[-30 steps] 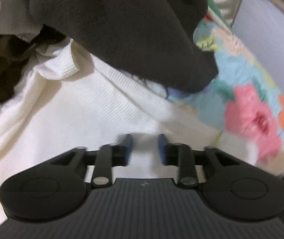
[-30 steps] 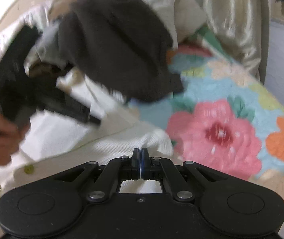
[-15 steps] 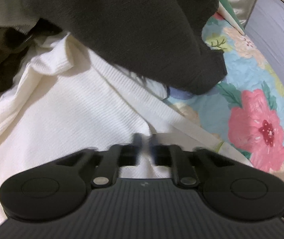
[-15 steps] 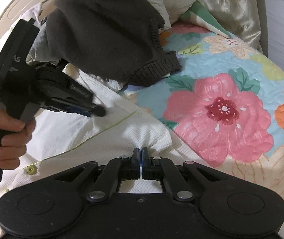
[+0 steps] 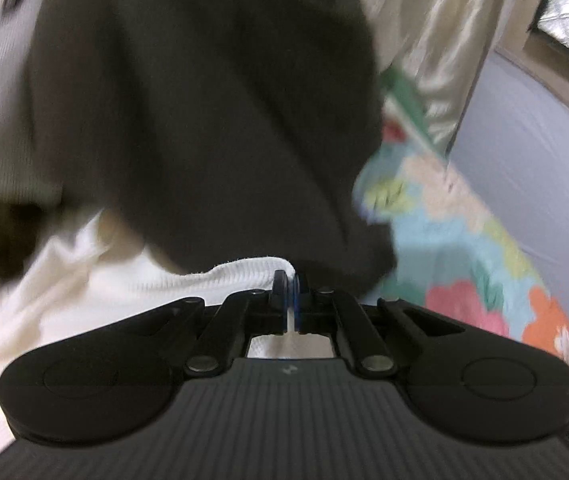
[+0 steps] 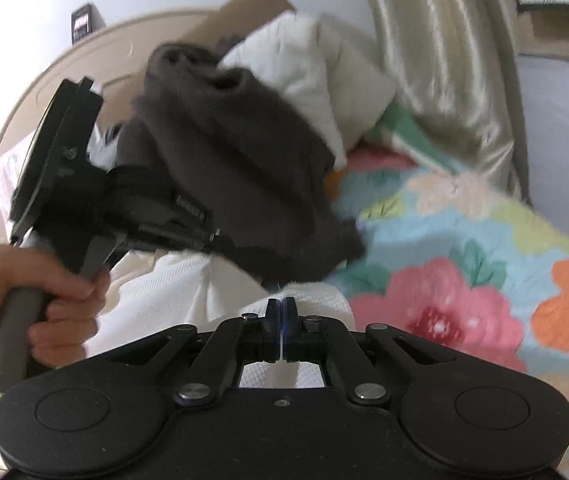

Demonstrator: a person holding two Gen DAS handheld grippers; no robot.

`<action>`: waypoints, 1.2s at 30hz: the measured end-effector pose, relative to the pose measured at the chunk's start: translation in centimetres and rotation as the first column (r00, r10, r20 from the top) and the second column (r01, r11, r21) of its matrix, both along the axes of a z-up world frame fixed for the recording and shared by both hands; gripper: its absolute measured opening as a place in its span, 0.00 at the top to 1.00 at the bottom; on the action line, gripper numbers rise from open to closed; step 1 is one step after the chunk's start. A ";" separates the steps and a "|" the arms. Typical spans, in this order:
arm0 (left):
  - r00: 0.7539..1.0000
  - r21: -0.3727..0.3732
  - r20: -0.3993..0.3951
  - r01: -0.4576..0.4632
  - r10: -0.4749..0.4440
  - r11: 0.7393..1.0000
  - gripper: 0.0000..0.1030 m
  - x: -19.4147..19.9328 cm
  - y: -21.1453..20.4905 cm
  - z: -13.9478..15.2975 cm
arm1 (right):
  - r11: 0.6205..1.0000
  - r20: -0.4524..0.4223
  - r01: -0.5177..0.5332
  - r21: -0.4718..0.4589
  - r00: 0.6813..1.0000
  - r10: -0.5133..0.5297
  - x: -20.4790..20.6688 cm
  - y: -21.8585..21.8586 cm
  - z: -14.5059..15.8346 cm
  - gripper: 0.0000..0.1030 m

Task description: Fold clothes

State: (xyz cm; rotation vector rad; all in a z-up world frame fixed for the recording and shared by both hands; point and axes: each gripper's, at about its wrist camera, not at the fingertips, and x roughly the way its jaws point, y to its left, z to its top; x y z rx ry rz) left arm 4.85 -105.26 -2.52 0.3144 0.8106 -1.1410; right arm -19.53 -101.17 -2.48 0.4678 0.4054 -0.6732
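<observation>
Tongs, left (image 5: 290, 298): clamped on a raised fold of the white ribbed garment (image 5: 84, 300); a second ago they stood apart over flat cloth, then closed, and the pinched edge now rides up between the pads.
Tongs, right (image 6: 281, 330): together, pinching another part of the same white garment (image 6: 188, 284); white cloth shows through the frame gap behind the pads. Already shut a second ago, no change in grip.
Hand (image 6: 36, 304): the person's left hand wraps the grey handle of the left tool, seen from the right wrist view; the tool sits higher against the pile than half a second ago.
White garment: on the bed, near edge, just under both tools, part of it tucked beneath the dark sweater (image 5: 204, 120).
Dark sweater: lies over the far part of the white garment, touching it; blurred in both views.
Floral quilt (image 6: 464, 248): bed cover, bare to the right of the clothes.
Pillows (image 6: 324, 64): cream, behind the sweater, by the curtain (image 6: 444, 80).
What changed: left grip made, both tools lifting a little, both views smeared by motion.
Meaning for task: both tools now hold the white garment, so it likely gets pulled free from under the sweater for spreading; folding itself not begun.
Risk: sweater may drag along.
</observation>
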 end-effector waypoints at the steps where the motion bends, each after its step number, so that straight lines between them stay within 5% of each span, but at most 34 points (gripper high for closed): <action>1: 1.000 0.020 0.012 0.004 -0.004 1.000 0.98 0.1 -0.7 -0.2 | 1.000 -0.009 -0.004 0.003 1.000 0.004 0.1 -0.1 -0.3 1.00; 4: 1.000 0.073 -0.014 -0.020 0.021 0.997 0.98 1.2 -2.3 -2.7 | 0.999 -0.049 0.021 0.046 0.999 -0.019 0.5 -0.9 -2.5 1.00; 6: 0.999 0.092 0.036 -0.017 0.014 0.996 0.95 1.1 -2.8 -3.5 | 0.991 -0.046 0.039 0.125 0.998 -0.033 0.3 -1.7 -3.6 0.96; 8: 1.000 0.091 0.020 -0.017 0.016 0.996 0.93 1.0 -2.2 -2.9 | 0.982 -0.037 0.087 0.166 0.996 -0.082 -0.5 -2.5 -3.2 0.78; 10: 1.000 0.066 -0.026 0.001 0.001 0.998 0.73 0.7 -0.3 -1.0 | 0.971 -0.021 0.127 0.201 0.992 -0.125 -2.0 -3.3 -2.1 0.55; 11: 1.000 0.075 -0.028 0.005 -0.003 0.997 0.49 0.4 0.9 0.0 | 0.964 -0.004 0.150 0.221 0.988 -0.153 -3.0 -3.7 -1.5 0.49; 12: 1.000 0.098 -0.007 0.009 -0.009 0.995 0.35 -0.2 2.3 0.9 | 0.955 0.020 0.169 0.243 0.984 -0.179 -4.3 -4.1 -0.8 0.48; 16: 0.988 0.200 0.135 0.045 -0.073 0.979 0.30 -3.8 9.5 3.1 | 0.913 0.050 0.201 0.356 0.971 -0.233 -8.8 -4.9 0.5 0.48; 20: 0.975 0.225 0.223 -0.045 -0.007 0.973 0.29 -6.9 19.5 3.0 | 0.884 -0.009 0.231 0.406 0.969 -0.248 -12.7 -3.7 0.4 0.48; 28: 0.972 0.215 0.072 -0.232 0.222 0.949 0.29 -12.0 36.2 -1.7 | 0.896 -0.066 0.156 0.417 0.988 -0.141 -13.7 -0.5 0.3 0.48; 36: 0.930 0.239 -0.001 -0.357 0.368 0.903 0.29 -12.6 45.1 -3.8 | 0.942 -0.188 0.134 0.307 0.979 -0.078 -9.6 1.1 -2.8 0.51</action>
